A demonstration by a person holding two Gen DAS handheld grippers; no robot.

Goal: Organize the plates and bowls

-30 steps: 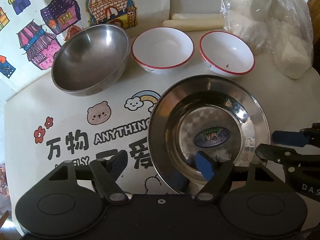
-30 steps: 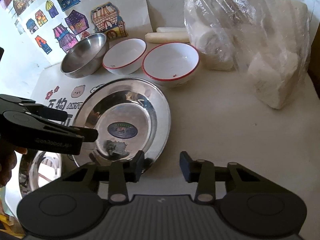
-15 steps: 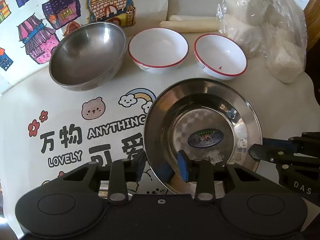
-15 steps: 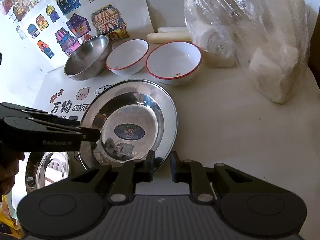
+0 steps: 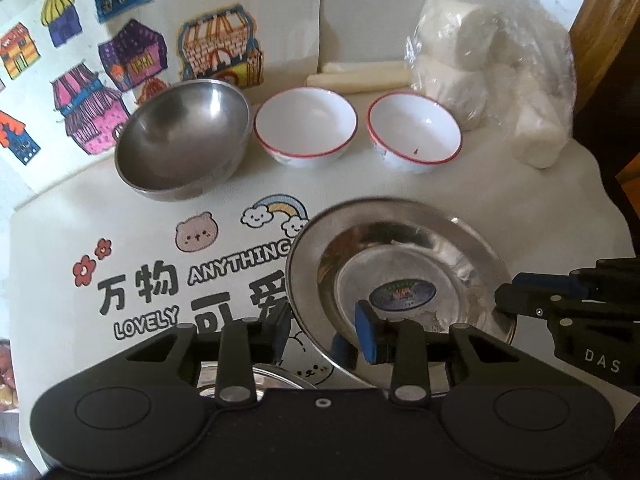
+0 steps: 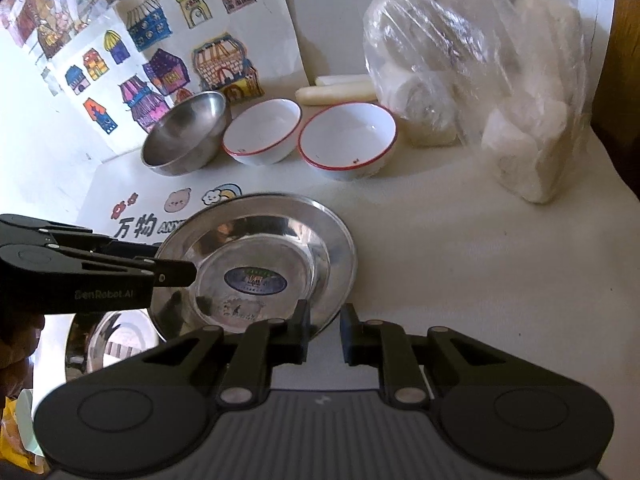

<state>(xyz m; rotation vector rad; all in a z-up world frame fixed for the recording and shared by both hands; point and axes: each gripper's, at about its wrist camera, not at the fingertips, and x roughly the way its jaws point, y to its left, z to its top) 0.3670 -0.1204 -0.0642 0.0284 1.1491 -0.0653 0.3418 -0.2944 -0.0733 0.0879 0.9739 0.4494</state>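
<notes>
steel plate (image 5: 400,264) lifted, tilted above table mat (image 5: 132,248); left gripper (image 5: 324,332) and right gripper (image 6: 324,330) both clamp near rim. second plate (image 6: 116,340) lies below-left. step: carry; next likely lower onto it, level.

Both views are bright with soft daylight and bent by fisheye distortion, with black vignette at the corners. The steel plate (image 5: 400,240) throws mirror-like reflections, its far rim smeared by motion blur in the left wrist view; the plastic bag (image 6: 480,80) shows white glare and looks hazy. The 2 white bowls cast faint, soft shadows.
</notes>
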